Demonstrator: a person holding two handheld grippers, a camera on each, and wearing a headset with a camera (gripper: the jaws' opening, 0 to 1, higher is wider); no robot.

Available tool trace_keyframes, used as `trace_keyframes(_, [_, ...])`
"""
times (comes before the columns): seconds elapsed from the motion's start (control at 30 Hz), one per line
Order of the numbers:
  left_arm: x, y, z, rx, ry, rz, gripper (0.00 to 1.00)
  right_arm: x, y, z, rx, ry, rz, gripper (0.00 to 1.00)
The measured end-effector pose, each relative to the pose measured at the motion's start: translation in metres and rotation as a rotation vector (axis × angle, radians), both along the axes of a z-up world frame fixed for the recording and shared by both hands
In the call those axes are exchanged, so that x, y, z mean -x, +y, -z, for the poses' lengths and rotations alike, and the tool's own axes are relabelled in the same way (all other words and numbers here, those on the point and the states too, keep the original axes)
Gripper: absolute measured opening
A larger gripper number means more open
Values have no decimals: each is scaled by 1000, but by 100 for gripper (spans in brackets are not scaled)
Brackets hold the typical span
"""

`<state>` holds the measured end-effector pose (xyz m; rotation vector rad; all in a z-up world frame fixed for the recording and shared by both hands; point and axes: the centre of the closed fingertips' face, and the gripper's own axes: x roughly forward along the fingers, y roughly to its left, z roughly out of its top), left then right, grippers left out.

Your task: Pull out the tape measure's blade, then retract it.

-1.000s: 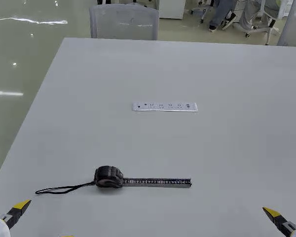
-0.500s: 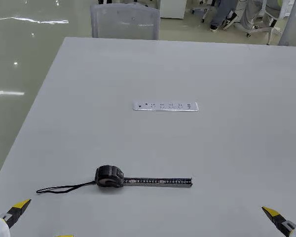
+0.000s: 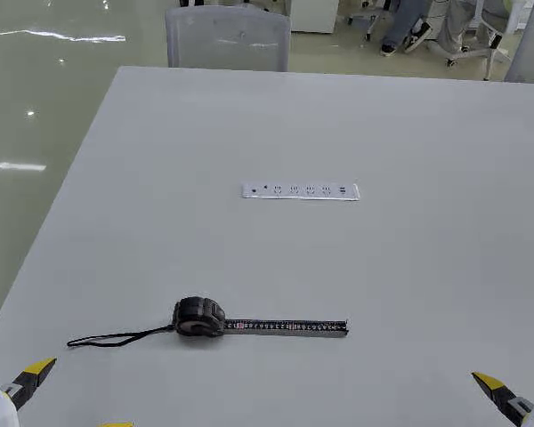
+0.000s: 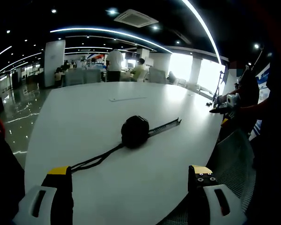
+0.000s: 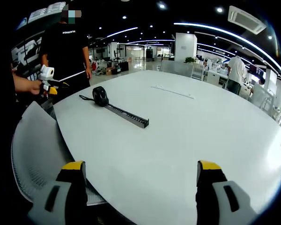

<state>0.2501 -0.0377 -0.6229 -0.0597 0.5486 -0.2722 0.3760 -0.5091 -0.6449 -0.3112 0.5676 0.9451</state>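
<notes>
The blade (image 3: 285, 327) is out, so retracting's next. Your left tool (image 4: 130, 171) and right tool (image 5: 141, 165) hang wide open, empty; bring the left forward onto the tape measure (image 3: 198, 318).

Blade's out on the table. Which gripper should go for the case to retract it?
Left, likely: the open left gripper looks straight at the case; the right gripper faces the tip of the blade.
</notes>
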Motion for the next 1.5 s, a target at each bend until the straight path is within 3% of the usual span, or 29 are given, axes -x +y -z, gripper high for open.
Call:
trace_keyframes(0.97, [-3, -1, -2, 5, -7, -7, 100, 3, -2, 4, 2, 14, 3, 100])
trace_keyframes(1.1, [-11, -10, -7, 25, -12, -18, 100, 0, 2, 1, 10, 10, -17, 100])
trace_keyframes(1.2, [-22, -24, -11, 9, -12, -5, 100, -4, 9, 1, 22, 31, -53, 98])
trace_keyframes(1.3, [-37, -35, -7, 0, 1, 0, 100, -7, 21, 3, 67, 48, -142, 93])
trace_keyframes(1.4, [-49, -48, -5, 19, -1, -9, 100, -13, 31, 7, 123, 47, -214, 89])
trace_keyframes(1.5, [-50, -49, -5, 22, 0, -12, 100, -14, 33, 7, 129, 44, -223, 87])
